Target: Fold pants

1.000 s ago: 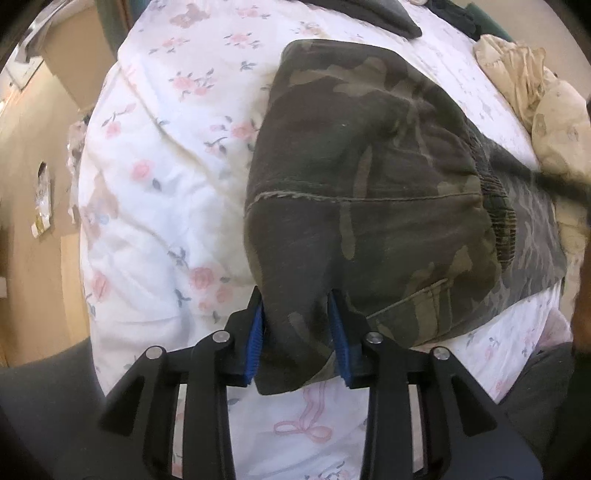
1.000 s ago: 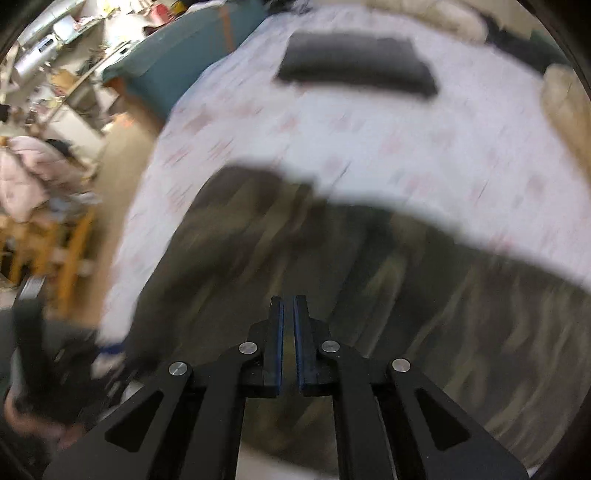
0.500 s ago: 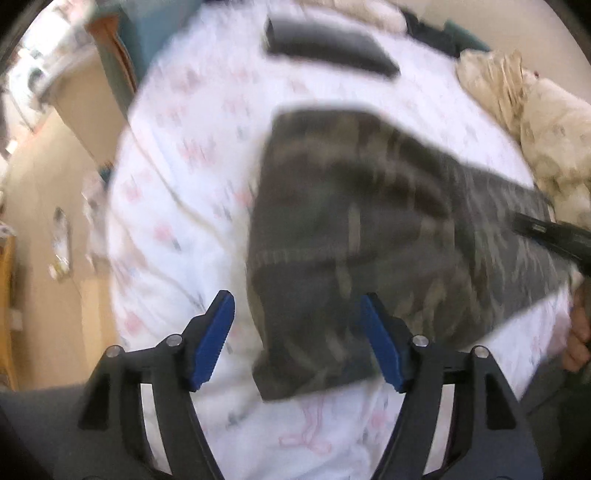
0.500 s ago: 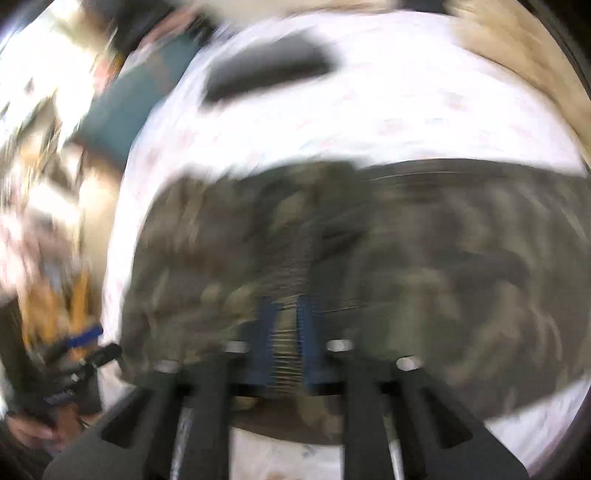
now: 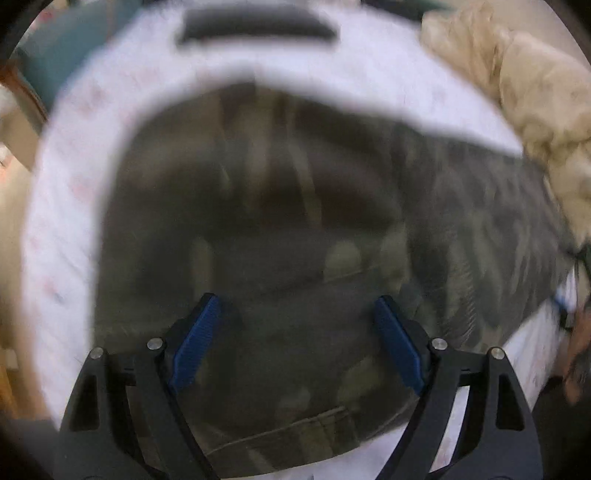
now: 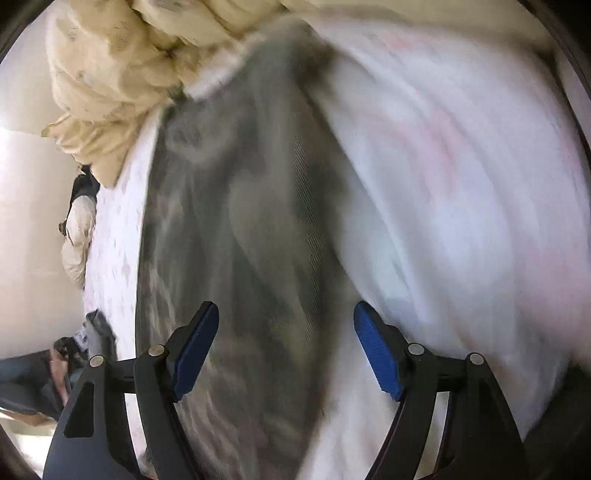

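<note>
Camouflage pants (image 5: 266, 229) lie folded on the bed's floral white sheet (image 5: 62, 206). My left gripper (image 5: 295, 317) is open above the near part of the pants, empty. In the right wrist view the pants (image 6: 240, 229) run away from me as a long strip. My right gripper (image 6: 286, 325) is open and empty, over the pants' edge and the sheet (image 6: 461, 206). Both views are blurred by motion.
A crumpled beige blanket (image 5: 524, 96) lies at the bed's right side; it also shows in the right wrist view (image 6: 122, 62). A dark folded garment (image 5: 255, 26) lies at the far end of the bed. A teal piece of furniture (image 5: 48, 55) stands left.
My left gripper let go of the pants' corner, opened wide and moved over the pants. My right gripper went from shut to open and swung round toward the leg end.
</note>
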